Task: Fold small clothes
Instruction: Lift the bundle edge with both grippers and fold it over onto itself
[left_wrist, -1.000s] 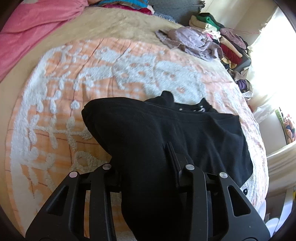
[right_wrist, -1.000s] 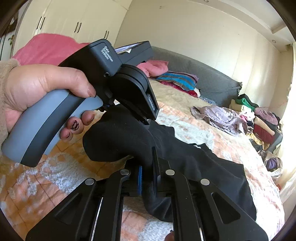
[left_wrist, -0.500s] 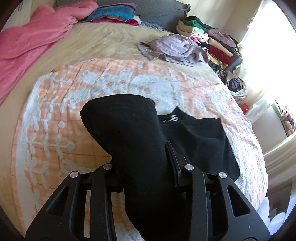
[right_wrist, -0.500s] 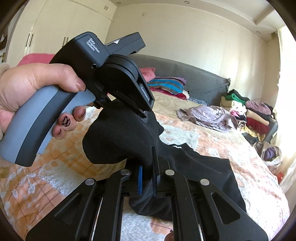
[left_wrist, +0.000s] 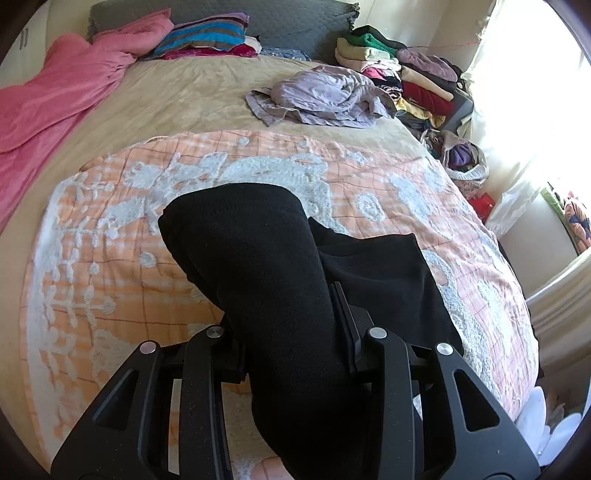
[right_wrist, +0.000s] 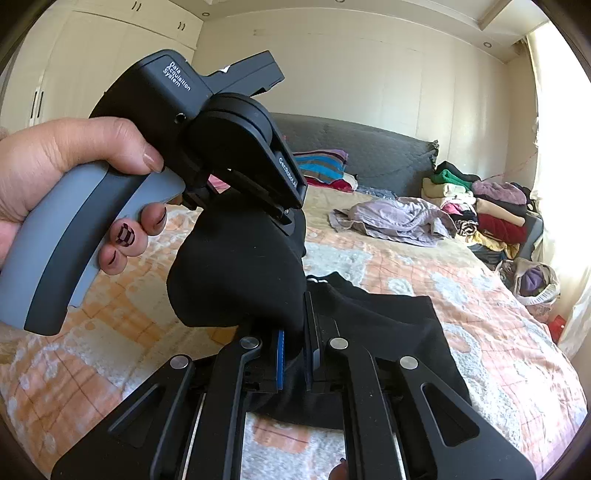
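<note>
A black garment (left_wrist: 258, 266) is lifted off the orange and white blanket (left_wrist: 110, 258) on the bed. My left gripper (left_wrist: 291, 332) is shut on a thick fold of it. In the right wrist view the same garment (right_wrist: 240, 266) hangs between both tools. My right gripper (right_wrist: 293, 350) is shut on its lower fold. The left gripper's body (right_wrist: 221, 147), held by a hand, sits just above and left of it. The rest of the garment (right_wrist: 388, 325) trails flat on the blanket to the right.
A crumpled lilac garment (left_wrist: 325, 96) lies further up the bed. A stack of folded clothes (left_wrist: 399, 66) sits at the far right by the grey headboard (right_wrist: 369, 147). A pink blanket (left_wrist: 55, 92) lies at the left. A bag of clothes (left_wrist: 461, 158) is beside the bed.
Both grippers have lifted the held edge of the black garment and carried it up the bed. More of the garment has gathered into a fold, and less lies flat.
</note>
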